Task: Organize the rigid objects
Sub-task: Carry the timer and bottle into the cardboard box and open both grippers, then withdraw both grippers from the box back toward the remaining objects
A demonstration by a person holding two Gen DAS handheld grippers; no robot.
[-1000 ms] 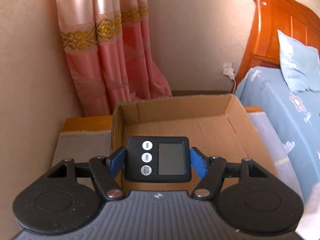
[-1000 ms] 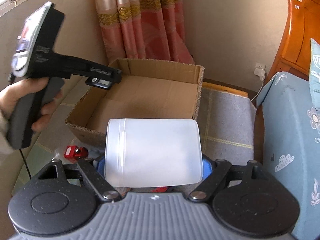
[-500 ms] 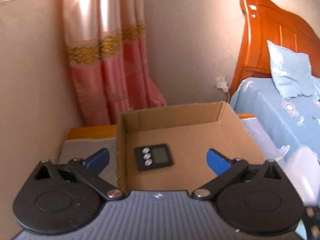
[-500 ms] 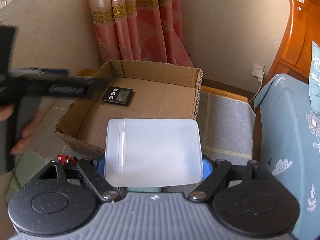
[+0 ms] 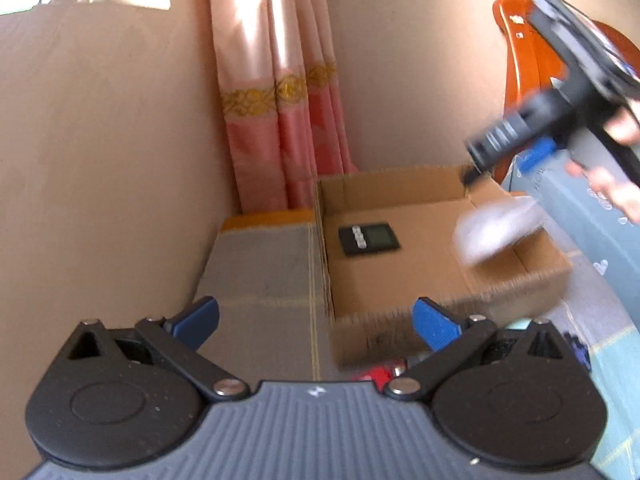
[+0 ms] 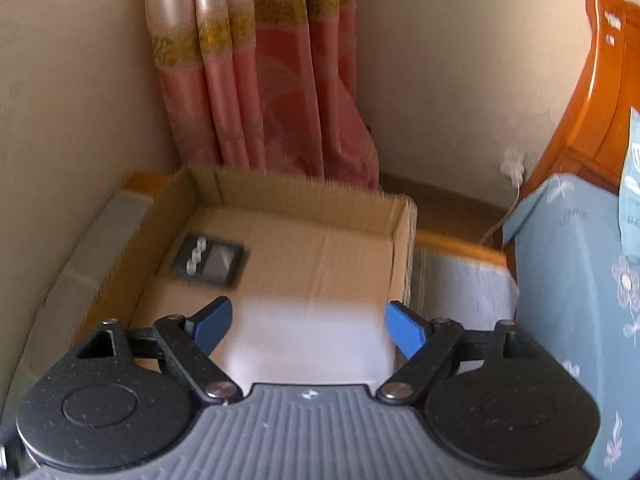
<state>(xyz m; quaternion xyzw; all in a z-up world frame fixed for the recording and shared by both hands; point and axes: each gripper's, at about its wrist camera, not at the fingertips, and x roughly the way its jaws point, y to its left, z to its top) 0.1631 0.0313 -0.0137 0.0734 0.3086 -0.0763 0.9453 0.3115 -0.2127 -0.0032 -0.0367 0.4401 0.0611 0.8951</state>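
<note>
Step in hand: boxing. The timer (image 6: 208,259) lies in the cardboard box (image 6: 400,236). Right gripper (image 6: 306,326), jaws just widening, releases the white container (image 6: 308,336) over it. Left gripper (image 5: 316,320) gapes empty; next, fetch the red item (image 5: 378,372).

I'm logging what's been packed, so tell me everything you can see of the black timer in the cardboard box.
The black timer is a flat, rectangular, plastic-looking device with a greyish screen and three small pale round buttons in a row beside it. It lies face up on the floor of the cardboard box, towards the far left corner. Nothing but the box floor touches it.
</note>
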